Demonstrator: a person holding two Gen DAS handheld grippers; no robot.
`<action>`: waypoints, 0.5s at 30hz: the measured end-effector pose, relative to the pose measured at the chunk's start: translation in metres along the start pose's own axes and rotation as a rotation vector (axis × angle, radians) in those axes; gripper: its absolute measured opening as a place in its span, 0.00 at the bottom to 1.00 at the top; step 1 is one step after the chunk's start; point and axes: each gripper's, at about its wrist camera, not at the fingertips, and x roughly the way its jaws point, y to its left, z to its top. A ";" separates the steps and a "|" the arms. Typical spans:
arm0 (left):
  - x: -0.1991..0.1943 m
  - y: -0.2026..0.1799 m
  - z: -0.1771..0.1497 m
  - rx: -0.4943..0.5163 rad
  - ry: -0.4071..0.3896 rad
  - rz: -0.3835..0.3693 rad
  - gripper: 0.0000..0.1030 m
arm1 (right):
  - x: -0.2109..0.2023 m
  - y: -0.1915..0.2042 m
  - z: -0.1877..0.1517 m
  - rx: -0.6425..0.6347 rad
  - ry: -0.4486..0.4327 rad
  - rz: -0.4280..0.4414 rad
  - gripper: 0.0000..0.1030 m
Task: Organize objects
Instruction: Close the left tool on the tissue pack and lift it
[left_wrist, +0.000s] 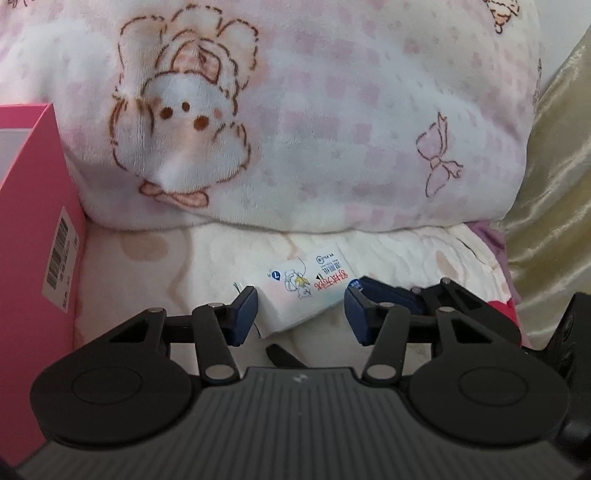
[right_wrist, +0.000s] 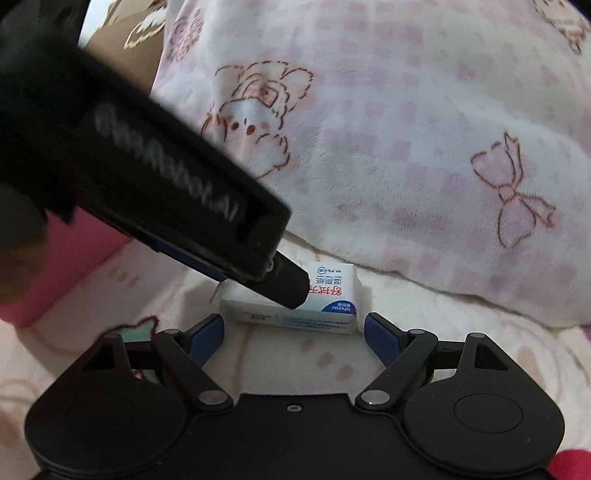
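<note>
On a cream bedsheet (left_wrist: 155, 266), a tissue pack (left_wrist: 299, 299) (white) is flanked low-centre by both spread-jawed grippers: left (left_wrist: 300, 314), right (right_wrist: 294, 334).

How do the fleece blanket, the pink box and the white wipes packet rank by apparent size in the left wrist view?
1. Fleece blanket, filling most of the view.
2. Pink box, partly cut off at the frame edge and nearer, so unsure.
3. Wipes packet, smallest.

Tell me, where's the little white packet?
The packet lies on the bed in front of the pink blanket, between the open left gripper and right gripper.
</note>
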 end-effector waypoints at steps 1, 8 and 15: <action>0.000 0.002 0.000 -0.005 -0.017 -0.001 0.42 | 0.001 -0.001 -0.002 0.027 -0.002 0.013 0.84; 0.004 0.018 -0.003 -0.060 -0.015 -0.003 0.36 | -0.004 0.010 -0.009 0.011 -0.008 -0.015 0.84; -0.004 0.004 -0.020 -0.023 0.012 0.030 0.36 | -0.024 0.017 -0.018 0.073 0.035 0.013 0.83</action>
